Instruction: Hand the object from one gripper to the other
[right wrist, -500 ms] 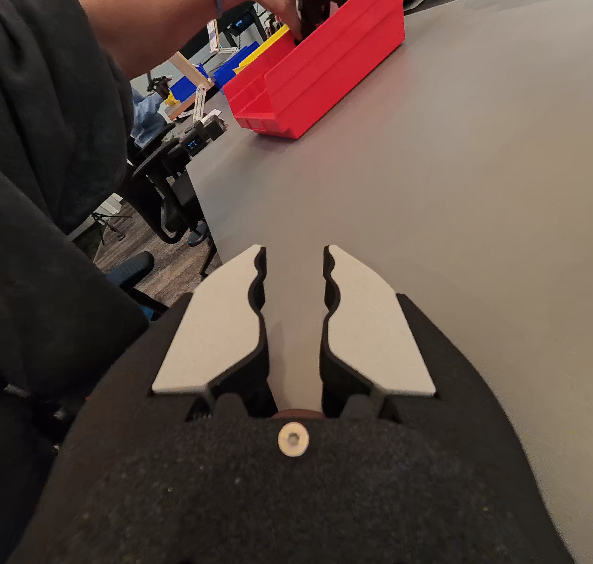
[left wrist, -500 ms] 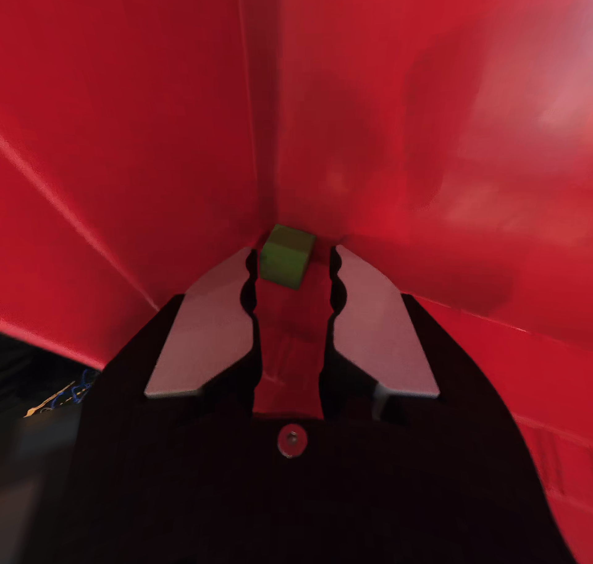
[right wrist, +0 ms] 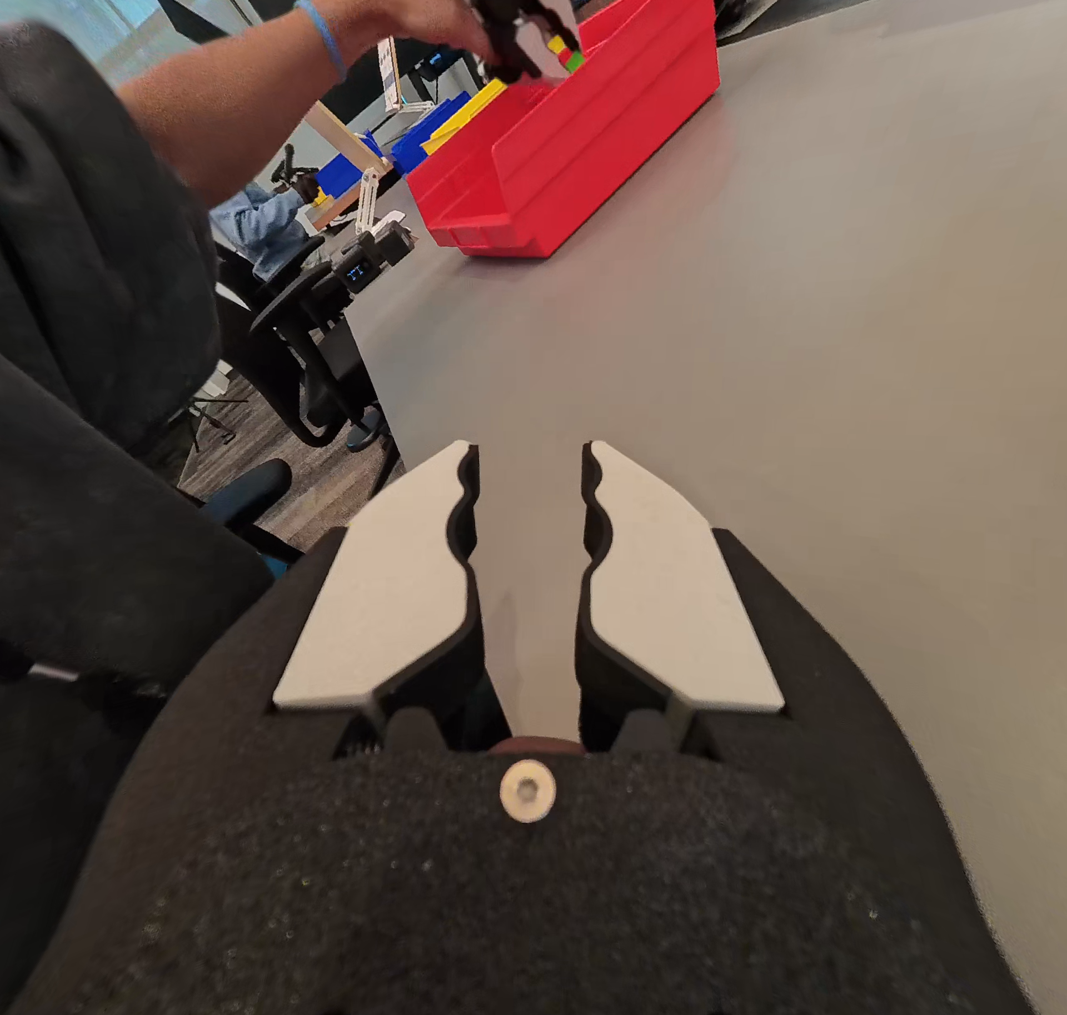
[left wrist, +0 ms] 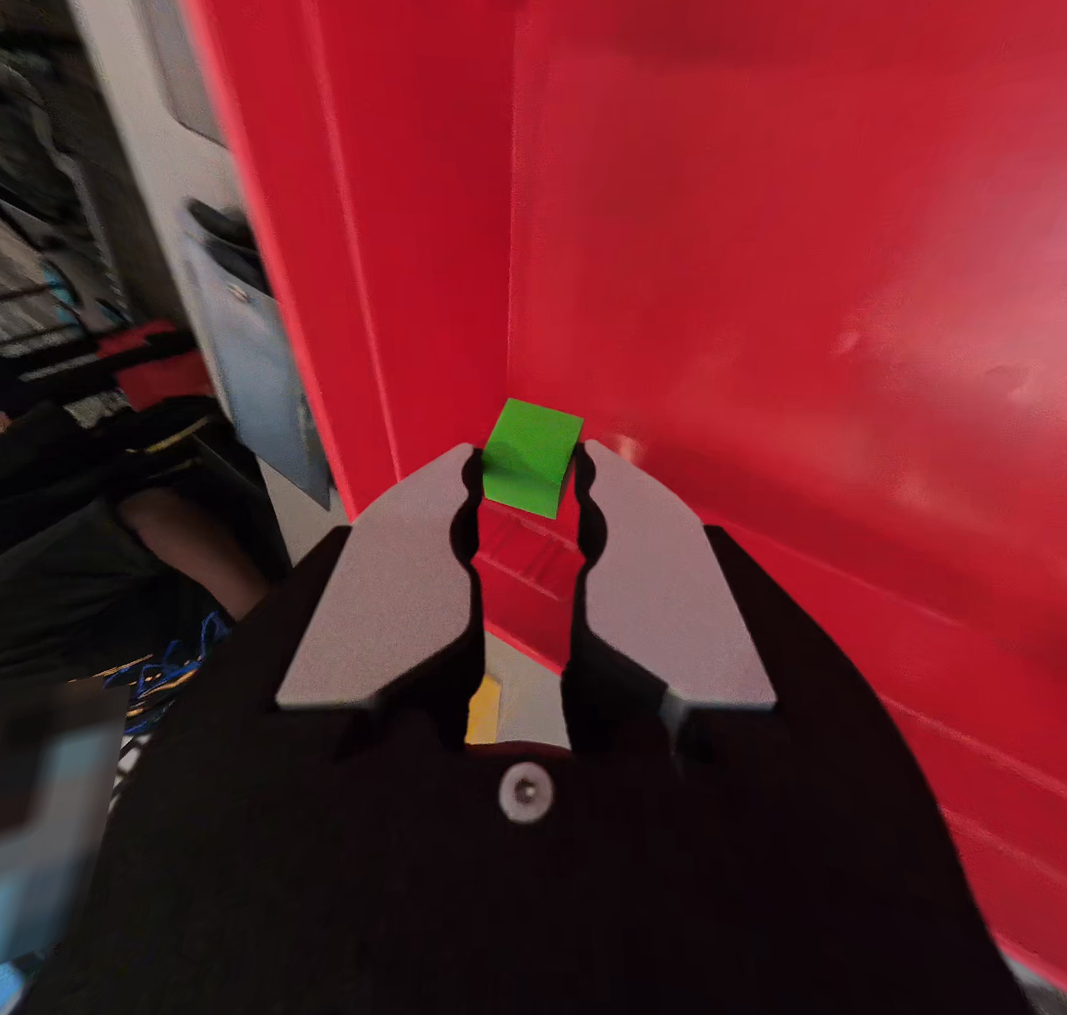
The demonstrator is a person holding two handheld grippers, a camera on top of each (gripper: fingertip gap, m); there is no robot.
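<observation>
Left wrist view: room left of the red bin point(left wrist: 750, 294) smeared by motion blur, contents unreadable. Green cube point(left wrist: 531, 456), lower part hidden behind the left tongs' point(left wrist: 526, 459) tips. Right wrist view: left tongs point(right wrist: 569, 57) far off, top cut by the frame; small coloured bits there, perhaps blocks, too small to tell.

The red bin point(right wrist: 600, 138) looks like glossy moulded plastic, throwing soft highlights. The counter point(right wrist: 808, 352) is smooth and matt grey. The right gripper's point(right wrist: 530, 456) fingers point(right wrist: 664, 594) carry matt pale faces; its body looks like fuzzy black felt.
</observation>
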